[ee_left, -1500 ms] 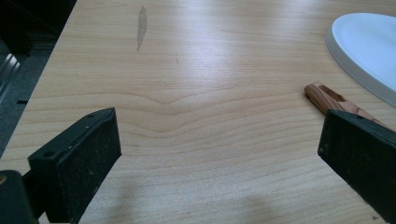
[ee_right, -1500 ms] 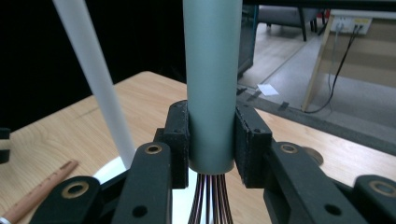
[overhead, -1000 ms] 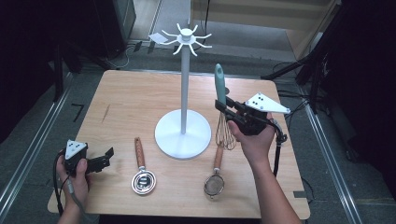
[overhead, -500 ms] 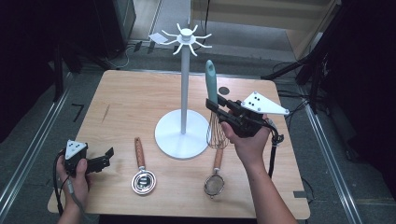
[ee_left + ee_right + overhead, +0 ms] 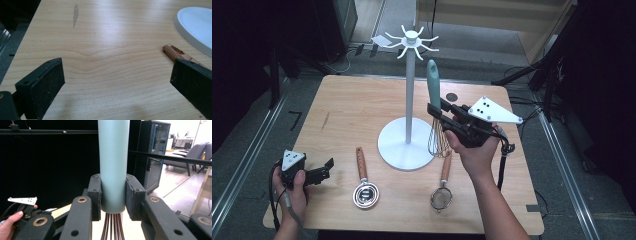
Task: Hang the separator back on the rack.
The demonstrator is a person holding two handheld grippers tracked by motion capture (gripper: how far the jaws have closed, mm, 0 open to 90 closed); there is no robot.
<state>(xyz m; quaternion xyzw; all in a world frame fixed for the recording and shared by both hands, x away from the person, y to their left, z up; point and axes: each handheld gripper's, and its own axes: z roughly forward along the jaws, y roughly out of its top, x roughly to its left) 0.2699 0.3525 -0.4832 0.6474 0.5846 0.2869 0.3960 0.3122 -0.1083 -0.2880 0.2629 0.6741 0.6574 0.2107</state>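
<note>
My right claw (image 5: 438, 112) is clamped on the whisk (image 5: 434, 107), upright in the air beside the rack (image 5: 410, 70); hanging it is left. My left claw (image 5: 323, 169) rests open. The strainer (image 5: 443, 186) and spoon (image 5: 363, 181) lie on the bench (image 5: 347, 115).

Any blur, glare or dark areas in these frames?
High view: even light on the pale wooden table, surroundings nearly black. Left gripper view: sharp wood grain, soft shadows near the jaws. Right gripper view: teal-handled wire whisk sharp, dark backdrop left, overexposed bright room right.
</note>
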